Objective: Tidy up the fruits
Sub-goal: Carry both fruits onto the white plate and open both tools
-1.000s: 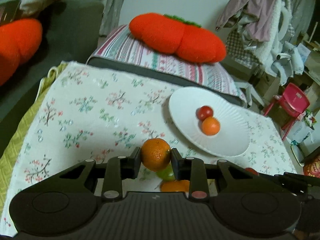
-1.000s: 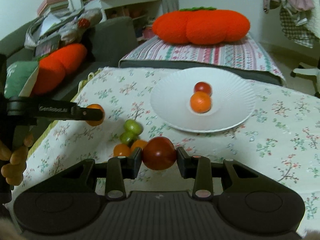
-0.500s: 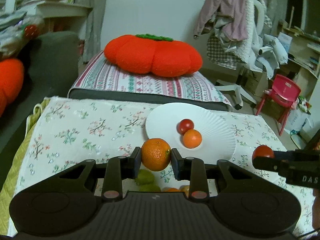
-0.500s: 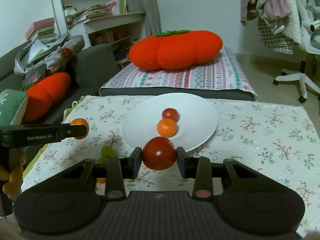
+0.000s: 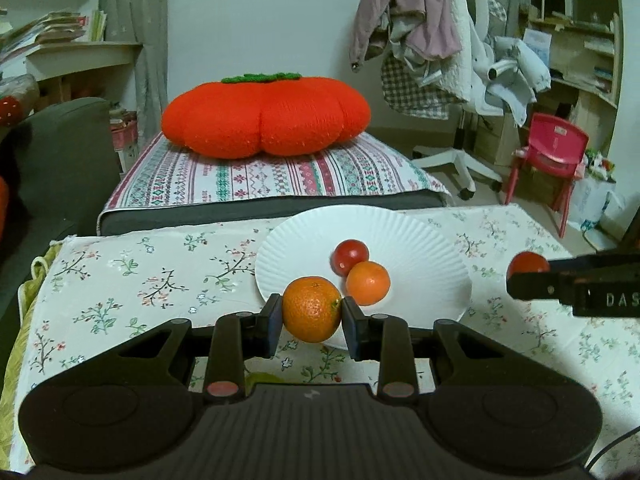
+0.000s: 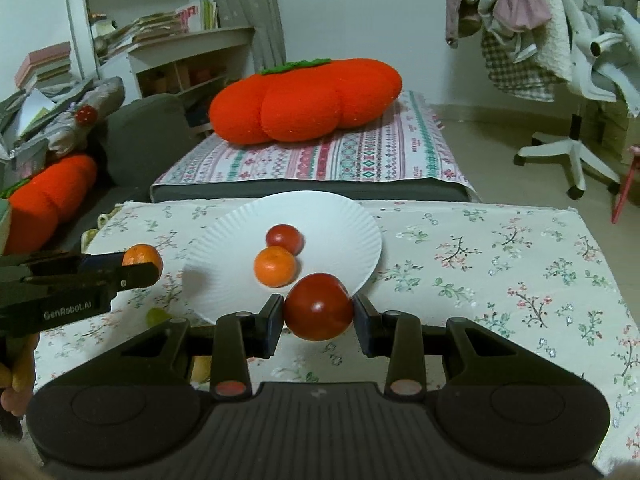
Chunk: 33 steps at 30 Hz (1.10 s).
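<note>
My left gripper (image 5: 311, 312) is shut on an orange (image 5: 311, 307), held above the near rim of a white paper plate (image 5: 416, 240). On the plate lie a red tomato (image 5: 351, 255) and a small orange (image 5: 368, 282). My right gripper (image 6: 319, 311) is shut on a red tomato (image 6: 319, 306), above the plate's (image 6: 336, 216) near right rim. The right gripper with its tomato (image 5: 527, 264) shows at the right in the left wrist view. The left gripper with its orange (image 6: 141, 257) shows at the left in the right wrist view. A green fruit (image 6: 157, 316) lies on the cloth, partly hidden.
A floral cloth (image 6: 500, 256) covers the table. Behind it stands a striped cushioned bench (image 5: 272, 176) with a big orange pumpkin pillow (image 5: 266, 114). A dark sofa (image 6: 140, 136) is at the left. A red child's chair (image 5: 550, 152) and an office chair draped with clothes (image 5: 460, 40) stand at the right.
Both grippers have moved forward toward the plate with their fruit still held. The loose fruits on the cloth have slipped mostly out of sight under the grippers.
</note>
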Tool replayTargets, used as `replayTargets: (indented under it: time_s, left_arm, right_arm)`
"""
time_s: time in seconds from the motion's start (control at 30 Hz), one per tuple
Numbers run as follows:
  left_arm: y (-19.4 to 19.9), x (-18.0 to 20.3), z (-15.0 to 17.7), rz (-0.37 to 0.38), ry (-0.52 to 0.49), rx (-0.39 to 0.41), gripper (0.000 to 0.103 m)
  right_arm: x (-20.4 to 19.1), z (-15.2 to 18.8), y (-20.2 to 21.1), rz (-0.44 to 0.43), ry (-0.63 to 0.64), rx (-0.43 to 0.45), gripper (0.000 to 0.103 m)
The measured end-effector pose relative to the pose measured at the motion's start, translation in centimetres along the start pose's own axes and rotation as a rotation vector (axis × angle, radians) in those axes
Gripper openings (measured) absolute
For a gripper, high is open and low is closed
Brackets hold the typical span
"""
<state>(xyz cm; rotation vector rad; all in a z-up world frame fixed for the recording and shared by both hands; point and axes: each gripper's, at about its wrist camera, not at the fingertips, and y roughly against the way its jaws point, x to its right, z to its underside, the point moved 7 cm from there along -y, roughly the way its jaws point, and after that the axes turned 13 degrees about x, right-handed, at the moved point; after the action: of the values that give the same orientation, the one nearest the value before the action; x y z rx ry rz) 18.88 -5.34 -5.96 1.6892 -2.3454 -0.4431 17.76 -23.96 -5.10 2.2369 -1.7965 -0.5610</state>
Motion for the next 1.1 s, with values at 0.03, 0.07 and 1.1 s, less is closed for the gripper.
replayTargets:
  time_s: [0.03, 0.07, 1.1]
  left_arm:
    - [-0.2, 0.0, 0.0, -0.001, -0.004, -0.002, 0.009]
    - [-0.4, 0.1, 0.1, -0.001, -0.006, -0.003, 0.009]
    - [-3.8, 0.7, 1.4, -0.008, -0.051, -0.042, 0.01]
  right_arm:
    - [0.1, 0.0, -0.2, 0.004, 0.001, 0.0, 0.034]
    - [0.2, 0.0, -0.5, 0.006, 0.001, 0.002, 0.034]
    - [-2.0, 1.6, -4.7, 0.006, 0.132, -0.036, 0.034]
